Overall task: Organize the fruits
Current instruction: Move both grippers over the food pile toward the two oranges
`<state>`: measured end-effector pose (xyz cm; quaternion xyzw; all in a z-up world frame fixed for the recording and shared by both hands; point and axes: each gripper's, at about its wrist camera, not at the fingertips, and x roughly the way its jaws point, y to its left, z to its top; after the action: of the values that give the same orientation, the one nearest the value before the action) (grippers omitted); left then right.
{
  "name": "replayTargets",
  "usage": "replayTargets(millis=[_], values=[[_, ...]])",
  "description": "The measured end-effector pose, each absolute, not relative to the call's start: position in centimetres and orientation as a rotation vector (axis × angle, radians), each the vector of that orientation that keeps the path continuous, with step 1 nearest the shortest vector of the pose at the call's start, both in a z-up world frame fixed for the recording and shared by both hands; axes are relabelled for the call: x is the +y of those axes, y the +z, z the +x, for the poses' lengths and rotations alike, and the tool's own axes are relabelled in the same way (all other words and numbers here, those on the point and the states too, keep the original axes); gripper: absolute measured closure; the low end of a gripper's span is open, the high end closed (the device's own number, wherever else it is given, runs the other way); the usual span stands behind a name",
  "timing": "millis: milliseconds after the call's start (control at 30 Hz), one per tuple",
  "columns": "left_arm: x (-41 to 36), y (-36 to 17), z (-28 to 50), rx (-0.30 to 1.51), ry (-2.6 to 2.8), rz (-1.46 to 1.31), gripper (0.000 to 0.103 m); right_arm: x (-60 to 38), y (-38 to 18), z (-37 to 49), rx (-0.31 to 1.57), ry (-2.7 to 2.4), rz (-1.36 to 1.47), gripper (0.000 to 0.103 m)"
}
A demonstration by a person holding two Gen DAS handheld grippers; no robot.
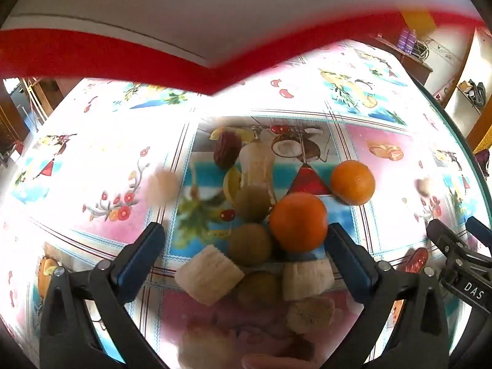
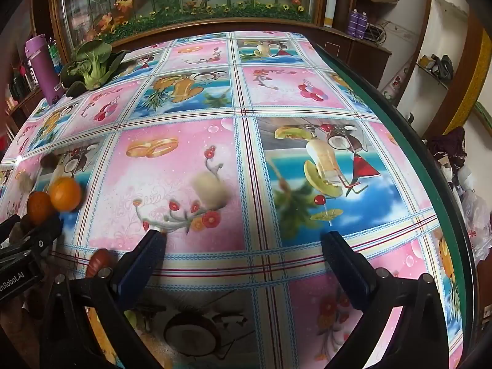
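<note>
In the left wrist view my left gripper [image 1: 244,230] is open above a cluster of fruit on the patterned table. Two oranges [image 1: 298,221] [image 1: 353,182] lie to its right, the nearer one touching the right finger. Three kiwis [image 1: 249,244] sit in a line between the fingers, with pale cut fruit chunks [image 1: 209,273] [image 1: 307,279] beside them. A blurred pale piece [image 1: 163,186] lies to the left. My right gripper [image 2: 243,240] is open and empty over the table; a blurred pale piece [image 2: 210,192] lies ahead of it. The oranges [image 2: 65,193] show at its far left.
A reddish fruit [image 2: 98,261] lies by the right gripper's left finger and shows in the left wrist view [image 1: 416,259]. Bok choy [image 2: 92,67] and a purple bottle [image 2: 43,67] stand at the table's far left corner. The glass table edge [image 2: 430,166] curves along the right.
</note>
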<state>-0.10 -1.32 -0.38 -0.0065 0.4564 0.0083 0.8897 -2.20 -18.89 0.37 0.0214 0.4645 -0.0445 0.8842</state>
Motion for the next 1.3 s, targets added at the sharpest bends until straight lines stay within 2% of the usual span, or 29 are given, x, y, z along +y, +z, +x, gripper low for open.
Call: replayTargets(millis=[1300], values=[[-0.9, 0.3, 0.3, 0.948, 0.012, -0.023, 0.000, -18.9, 0.4, -2.2, 0.969, -0.091, 0.047, 0.000]])
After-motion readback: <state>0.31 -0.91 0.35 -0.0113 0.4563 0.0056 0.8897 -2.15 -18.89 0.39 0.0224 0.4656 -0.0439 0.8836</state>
